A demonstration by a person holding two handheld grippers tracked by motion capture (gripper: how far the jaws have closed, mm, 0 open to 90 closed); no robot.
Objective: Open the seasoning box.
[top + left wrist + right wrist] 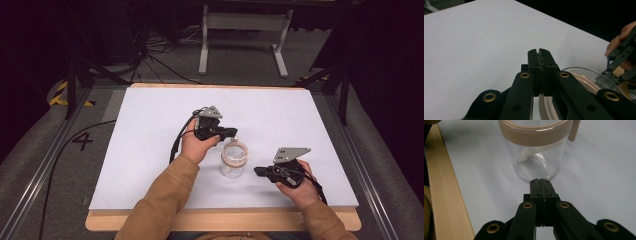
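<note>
We find the clear jar (233,158) upright on the white bench (150,150) between our grippers, the left gripper (231,133), jaws together, at its rim and nearer than the closed, empty right gripper (258,171).

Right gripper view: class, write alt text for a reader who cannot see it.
A clear jar with a beige lid band stands upright on a white table, just beyond the right gripper, whose black jaws are shut on nothing. A wooden table edge runs down the left.
</note>
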